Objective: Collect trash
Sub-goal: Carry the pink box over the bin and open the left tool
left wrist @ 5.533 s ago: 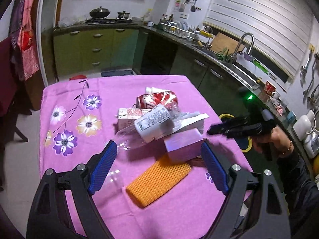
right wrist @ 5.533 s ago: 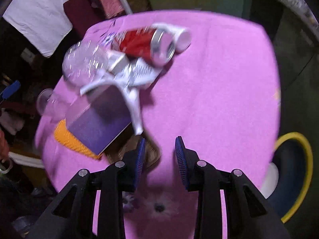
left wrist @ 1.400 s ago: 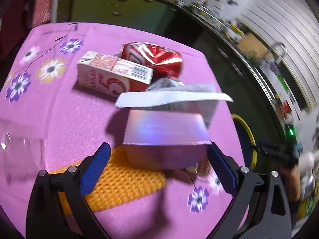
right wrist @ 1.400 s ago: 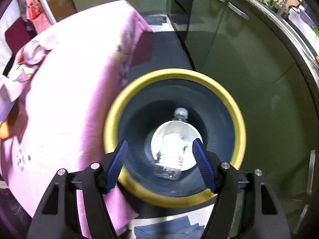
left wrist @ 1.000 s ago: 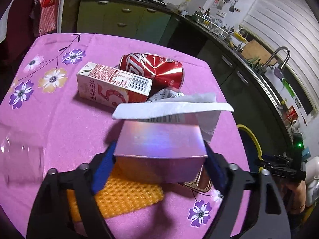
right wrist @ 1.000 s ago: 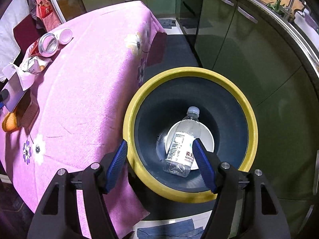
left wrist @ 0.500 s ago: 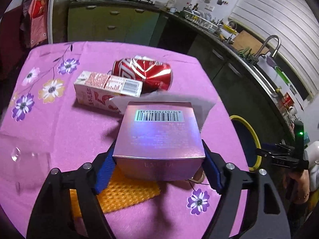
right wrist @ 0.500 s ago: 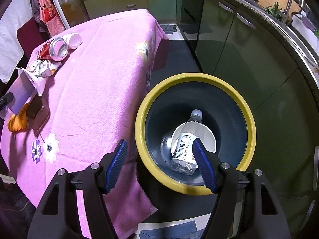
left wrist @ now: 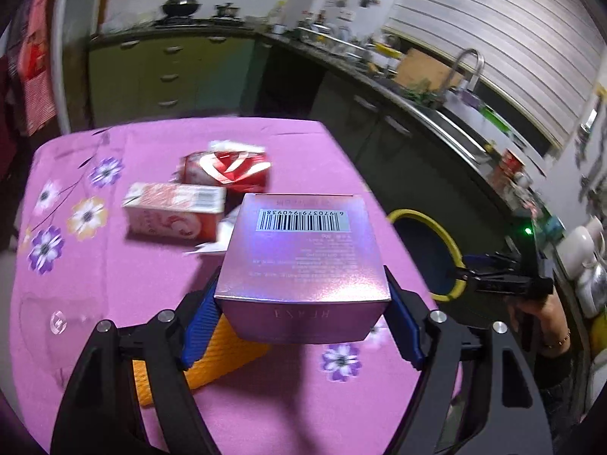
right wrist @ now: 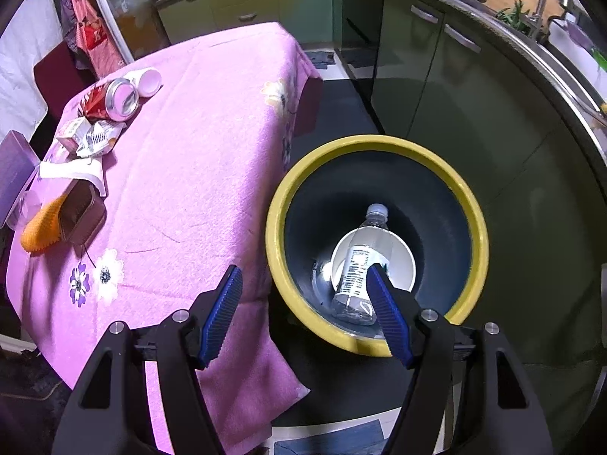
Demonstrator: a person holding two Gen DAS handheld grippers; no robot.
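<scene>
**Mia:** What is the biggest thing here?

**Tom:** The table (left wrist: pixel 114 341). It has a pink cloth with flowers on it. Just to the right of it, on the floor, stands the bin (right wrist: pixel 476 227). It is dark inside and has a yellow rim.

**Mia:** What is in the bin?

**Tom:** A clear plastic bottle (right wrist: pixel 360 261). It lies on a white bowl (right wrist: pixel 402 261) at the bottom.

**Mia:** Where are the tongs?

**Tom:** The right gripper (right wrist: pixel 305 313) hangs over the near edge of the bin. Its blue pads are spread apart and nothing is between them.

**Mia:** And the other one?

**Tom:** The left gripper (left wrist: pixel 303 314) pinches a shiny purple box (left wrist: pixel 303 261), one pad on each side. The box is up off the table, and a barcode shows on its top.

**Mia:** What trash is on the table?

**Tom:** An orange foam net (left wrist: pixel 212 356) lies under the box, on the near side. Farther off is a pink carton (left wrist: pixel 174 210) on its side. A red can (left wrist: pixel 227 168) lies just behind it. White paper (left wrist: pixel 224 235) sits between the carton and the box. A small brown box (right wrist: pixel 79 212) sits touching the net.

**Mia:** Anything else?

**Tom:** A clear cup (left wrist: pixel 57 330) is on the near left, but it is hard to see.
</scene>
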